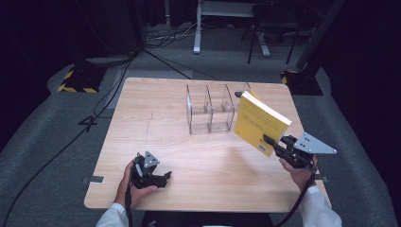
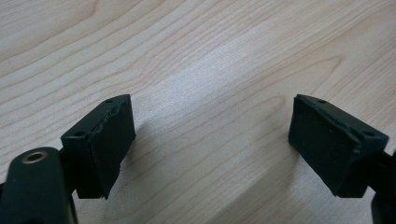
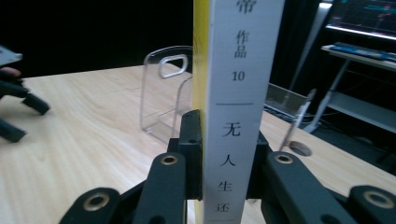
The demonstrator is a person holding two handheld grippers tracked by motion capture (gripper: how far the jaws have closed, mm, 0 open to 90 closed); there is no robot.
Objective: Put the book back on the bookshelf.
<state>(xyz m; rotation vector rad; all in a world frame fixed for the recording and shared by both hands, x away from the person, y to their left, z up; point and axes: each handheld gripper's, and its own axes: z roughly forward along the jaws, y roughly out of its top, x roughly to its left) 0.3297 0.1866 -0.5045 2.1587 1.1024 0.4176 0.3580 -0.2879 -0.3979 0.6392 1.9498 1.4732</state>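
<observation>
- Right now I had the right gripper (image 1: 270,140) clamped on the yellow book (image 1: 259,121), pads biting the lower end by the spine.
- Book was off the table, held tilted in the air at the right side, just beside the right end of the clear divider rack (image 1: 211,108).
- Right gripper view confirmed the grip: white spine (image 3: 240,93) stood upright between the two black jaws, pressed from both sides, no gap.
- Rack sat near the far middle of the wooden table (image 1: 156,118), upright. From what I could see its slots held nothing.
- In the right gripper view one clear divider with a handle cut-out (image 3: 164,91) stood behind and left of the spine.
- Left gripper (image 1: 156,177) rested low at the near left of the table, well apart from book and rack.
- Left gripper view showed its jaws spread wide over bare wood grain, nothing between the pads (image 2: 105,144). Released, idle.
- Progress, my read: pickup was done, book was lifted and brought up to the rack. Insertion was not done yet.
- Left to do, as I judged it: square the book up to a slot, lower it between the dividers, let go.
- Risk I flagged: tilted book could catch a divider edge and shove the light rack.
</observation>
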